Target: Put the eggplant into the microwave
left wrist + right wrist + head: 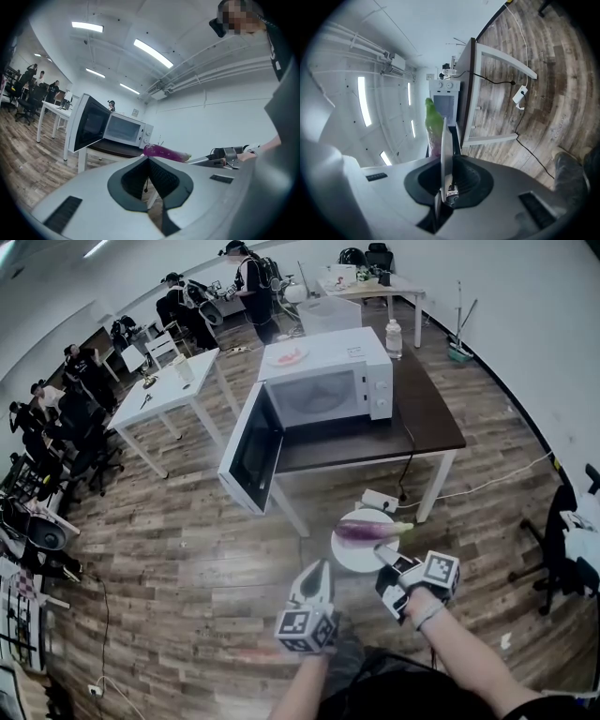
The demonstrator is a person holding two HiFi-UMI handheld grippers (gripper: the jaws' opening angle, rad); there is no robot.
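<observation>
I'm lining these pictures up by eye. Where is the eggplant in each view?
Head view: eggplant right of centre, low, on a plate.
Left gripper view: eggplant just below centre.
Right gripper view: eggplant left of centre, standing on end.
Shared landmark: the open microwave.

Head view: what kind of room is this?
Probably a lab or shared office workspace, not a home kitchen: the boxy white microwave sits on a dark brown table, with white desks, black office chairs and seated people alongside.
</observation>
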